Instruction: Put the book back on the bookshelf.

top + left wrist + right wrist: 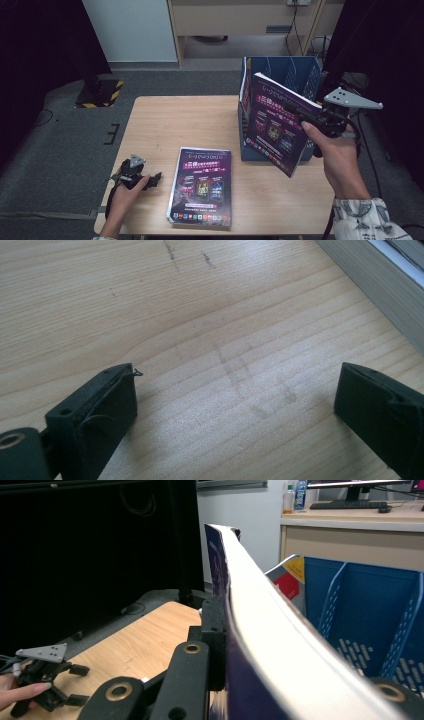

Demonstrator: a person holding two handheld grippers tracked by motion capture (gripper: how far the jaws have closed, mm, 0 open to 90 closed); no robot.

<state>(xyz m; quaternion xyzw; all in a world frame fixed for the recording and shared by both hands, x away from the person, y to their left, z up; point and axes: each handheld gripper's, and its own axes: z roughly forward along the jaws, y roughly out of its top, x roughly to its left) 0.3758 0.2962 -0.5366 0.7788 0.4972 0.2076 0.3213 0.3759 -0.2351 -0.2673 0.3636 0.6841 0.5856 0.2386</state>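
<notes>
A: While the right gripper (306,116) pinches that glossy purple book (278,125), where's it sitting?
B: Held tilted, just in front of the blue slotted file rack (300,70). The left gripper (150,180) rests spread open on the woodgrain table (170,125), left of the rack, beside a second flat book (201,186).

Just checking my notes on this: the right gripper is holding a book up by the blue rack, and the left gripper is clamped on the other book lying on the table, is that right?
Not quite. The left gripper is open and holds nothing; the left gripper view shows its jaws apart over bare table, beside the book lying flat. The rest stands: the right gripper is shut on the raised book by the blue rack.
</notes>
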